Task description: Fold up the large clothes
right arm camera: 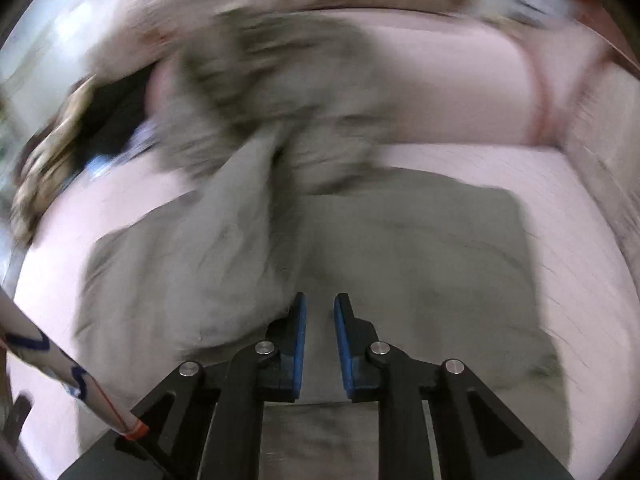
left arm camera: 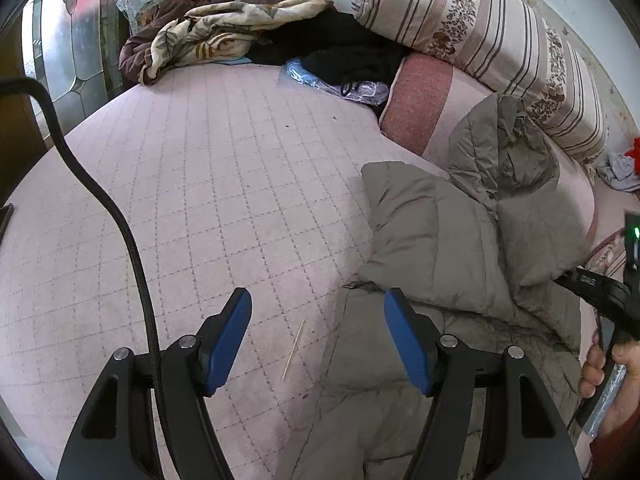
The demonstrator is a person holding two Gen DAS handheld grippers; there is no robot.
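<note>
A grey padded jacket (left arm camera: 448,240) lies crumpled on a pink quilted bed cover (left arm camera: 208,184), at the right of the left wrist view. My left gripper (left arm camera: 318,300) is open and empty, just above the jacket's left edge, its right finger (left arm camera: 404,336) over the fabric. In the blurred right wrist view the jacket (right arm camera: 400,256) spreads under my right gripper (right arm camera: 320,300), whose blue pads stand a narrow gap apart with nothing between them. The right gripper's handle and the hand holding it show at the right edge of the left wrist view (left arm camera: 600,292).
A heap of blankets and dark clothes (left arm camera: 248,36) lies at the bed's far end. A striped bolster (left arm camera: 488,40) and a pink cushion (left arm camera: 420,100) line the right side. A black cable (left arm camera: 104,200) crosses the left. A thin stick (left arm camera: 294,348) lies on the cover.
</note>
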